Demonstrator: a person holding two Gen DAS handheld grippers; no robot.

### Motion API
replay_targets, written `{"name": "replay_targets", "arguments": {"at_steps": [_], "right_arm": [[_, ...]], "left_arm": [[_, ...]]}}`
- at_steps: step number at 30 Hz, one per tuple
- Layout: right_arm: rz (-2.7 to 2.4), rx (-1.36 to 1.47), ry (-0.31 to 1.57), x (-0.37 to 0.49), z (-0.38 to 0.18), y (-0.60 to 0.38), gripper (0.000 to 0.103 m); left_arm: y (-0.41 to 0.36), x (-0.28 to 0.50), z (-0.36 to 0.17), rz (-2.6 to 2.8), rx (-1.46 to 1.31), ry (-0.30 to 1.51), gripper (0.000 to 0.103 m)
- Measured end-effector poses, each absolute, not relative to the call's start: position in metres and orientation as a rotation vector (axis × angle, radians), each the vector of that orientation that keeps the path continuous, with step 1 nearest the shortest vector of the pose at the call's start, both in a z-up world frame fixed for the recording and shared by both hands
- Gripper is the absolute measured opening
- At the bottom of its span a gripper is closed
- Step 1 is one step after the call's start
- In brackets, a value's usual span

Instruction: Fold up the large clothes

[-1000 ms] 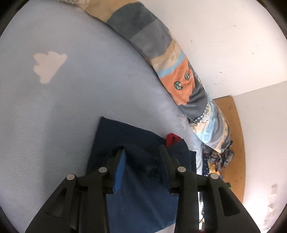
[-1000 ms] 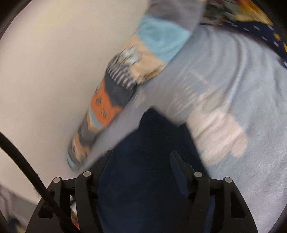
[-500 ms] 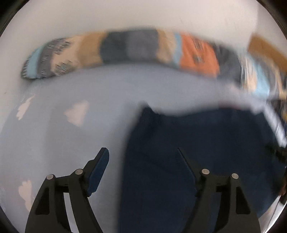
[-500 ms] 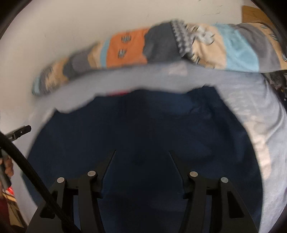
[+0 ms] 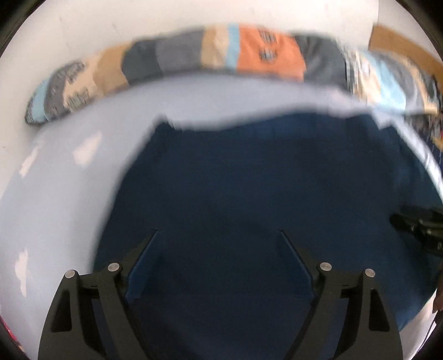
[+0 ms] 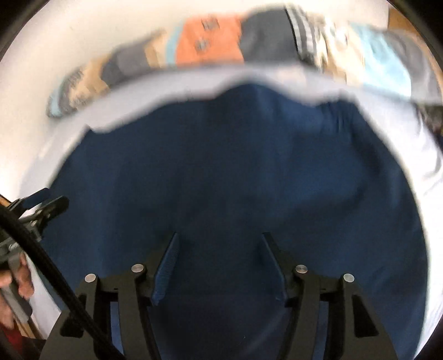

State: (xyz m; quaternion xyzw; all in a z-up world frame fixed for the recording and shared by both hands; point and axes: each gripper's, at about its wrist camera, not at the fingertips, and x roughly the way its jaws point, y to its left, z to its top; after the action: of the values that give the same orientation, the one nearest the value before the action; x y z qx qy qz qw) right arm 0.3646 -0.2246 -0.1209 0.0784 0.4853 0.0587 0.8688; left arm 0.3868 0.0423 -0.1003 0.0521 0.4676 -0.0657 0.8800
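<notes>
A dark blue garment [image 5: 249,193] lies spread flat on the light blue bed sheet [image 5: 55,193] and fills most of both views [image 6: 235,171]. My left gripper [image 5: 218,235] hangs over its near part. Its jaws are opening wide, and the pads press on no cloth. My right gripper [image 6: 218,235] is over the same garment further right, its jaws apart and opening slightly with nothing pinched. The right gripper [image 5: 418,224] shows at the left wrist view's right edge. The left gripper [image 6: 41,205] shows at the right wrist view's left edge, with a hand [image 6: 16,277] on it.
A long patchwork bolster [image 5: 265,55] lies along the white wall [image 5: 138,19] beyond the garment. White cloud shapes [image 5: 85,149] mark the sheet on the left. A brown board [image 5: 401,41] and patterned cloth [image 5: 426,124] sit far right. A black cable [image 6: 49,265] crosses the right wrist view.
The left gripper let go of the fold of blue cloth it was shut on and opened wide. Both views swung round, so the bolster now runs across the top.
</notes>
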Motion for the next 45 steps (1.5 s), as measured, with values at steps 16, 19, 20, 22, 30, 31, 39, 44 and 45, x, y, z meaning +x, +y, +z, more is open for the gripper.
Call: {"name": "replay_targets", "arguments": {"at_steps": [16,19,20,22,30,31,39,44,45], "right_arm": [[0.117,0.176,0.994,0.282,-0.1,-0.228,0.07],[0.14,0.187,0.917,0.27,-0.079,-0.22,0.07],[0.134,0.185,0.913,0.269,-0.081,-0.217,0.07],[0.156,0.182,0.969,0.272,-0.099,-0.208,0.07],[0.148,0.222,0.951,0.267,-0.096,-0.218,0.07],[0.112,0.223,0.932,0.264,-0.091,-0.227,0.07],[-0.071,0.401,1.028,0.25,-0.135,-0.328,0.07],[0.001,0.525,0.944,0.237,-0.111,-0.338,0.07],[0.014,0.536,0.916,0.233,-0.103,-0.338,0.07]], "left_arm": [[0.01,0.266,-0.051,-0.142,0.184,0.764,0.084],[0.017,0.275,-0.06,-0.116,0.174,0.784,0.084],[0.019,0.279,-0.066,-0.112,0.172,0.799,0.084],[0.03,0.295,-0.089,-0.085,0.156,0.884,0.084],[0.062,0.307,-0.085,-0.039,0.038,0.885,0.084],[0.066,0.308,-0.081,-0.021,0.036,0.869,0.084],[0.089,0.324,-0.102,0.05,0.0,0.992,0.085],[0.072,0.301,-0.064,-0.058,-0.034,0.862,0.085],[0.067,0.293,-0.055,-0.087,-0.025,0.818,0.085]]}}
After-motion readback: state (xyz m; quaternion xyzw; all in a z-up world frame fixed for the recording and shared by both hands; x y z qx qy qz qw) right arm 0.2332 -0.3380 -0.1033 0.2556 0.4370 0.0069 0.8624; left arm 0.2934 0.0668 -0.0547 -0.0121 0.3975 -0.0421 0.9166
